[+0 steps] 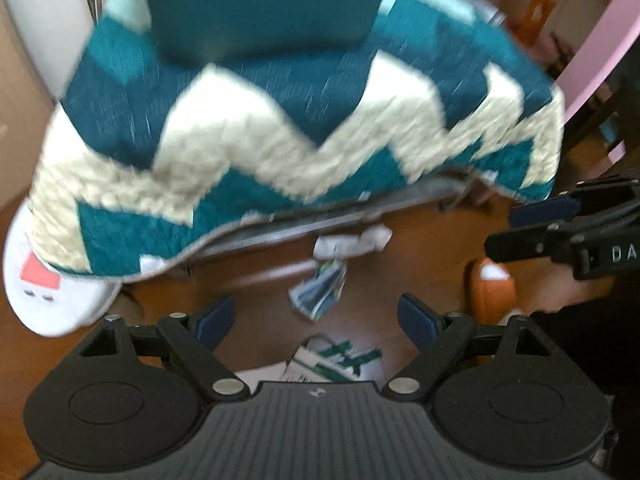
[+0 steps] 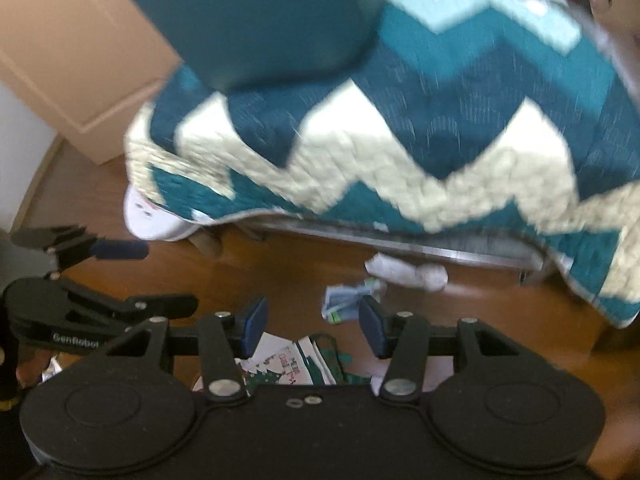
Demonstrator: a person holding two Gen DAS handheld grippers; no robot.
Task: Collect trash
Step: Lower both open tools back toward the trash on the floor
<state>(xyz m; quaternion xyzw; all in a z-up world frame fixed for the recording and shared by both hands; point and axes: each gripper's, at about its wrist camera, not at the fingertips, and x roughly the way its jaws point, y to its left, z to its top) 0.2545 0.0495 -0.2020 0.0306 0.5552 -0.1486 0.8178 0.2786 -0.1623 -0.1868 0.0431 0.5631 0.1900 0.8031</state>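
Note:
A crumpled blue-and-green wrapper [image 1: 320, 290] [image 2: 348, 298] lies on the brown wooden floor in front of the bed. Just beyond it sits a wad of white paper [image 1: 352, 242] [image 2: 408, 272], close to the bed frame. Nearer to me lies a white bag with green Christmas print [image 1: 336, 360] [image 2: 296, 364]. My left gripper [image 1: 316, 320] [image 2: 160, 276] hangs open above the floor, with the wrapper showing between its blue pads, untouched. My right gripper [image 2: 313, 324] [image 1: 516, 226] is open too, beside the left one, with nothing in it.
A bed under a teal and cream zigzag quilt [image 1: 280, 128] [image 2: 400, 152] fills the far side, a teal pillow [image 1: 260, 4] on top. A white cushion with a red patch [image 1: 52, 280] sticks out beneath the quilt. An orange object [image 1: 494, 288] lies at right.

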